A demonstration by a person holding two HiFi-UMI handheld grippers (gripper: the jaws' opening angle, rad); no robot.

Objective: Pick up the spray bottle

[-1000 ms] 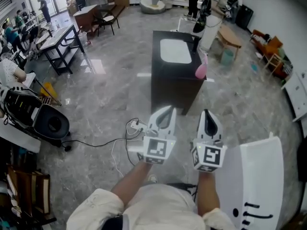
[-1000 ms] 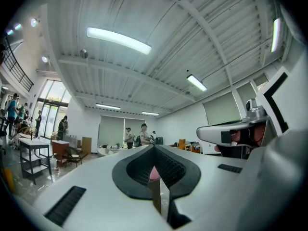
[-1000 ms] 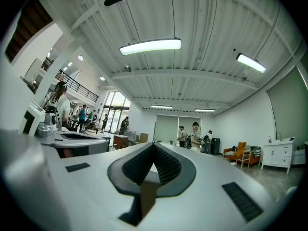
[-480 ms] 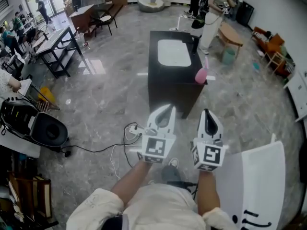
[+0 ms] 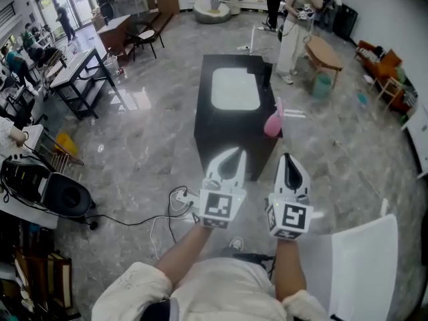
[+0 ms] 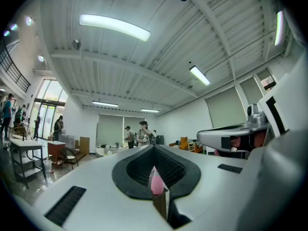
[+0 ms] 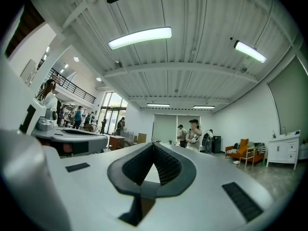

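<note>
Ahead, a black block-shaped counter (image 5: 231, 129) with a white inset top stands on open grey marble floor (image 5: 147, 139). The pink plastic spray bottle (image 5: 272, 123) is at the counter's right edge. White cables (image 5: 175, 202) lie on the floor just left of the left gripper (image 5: 231, 152), and a white panel (image 5: 361, 266) crowds the lower right. The left gripper and right gripper (image 5: 289, 156) are both clenched and hold nothing. The counter looks nearer than a second ago, and the panel sits lower in view.
</note>
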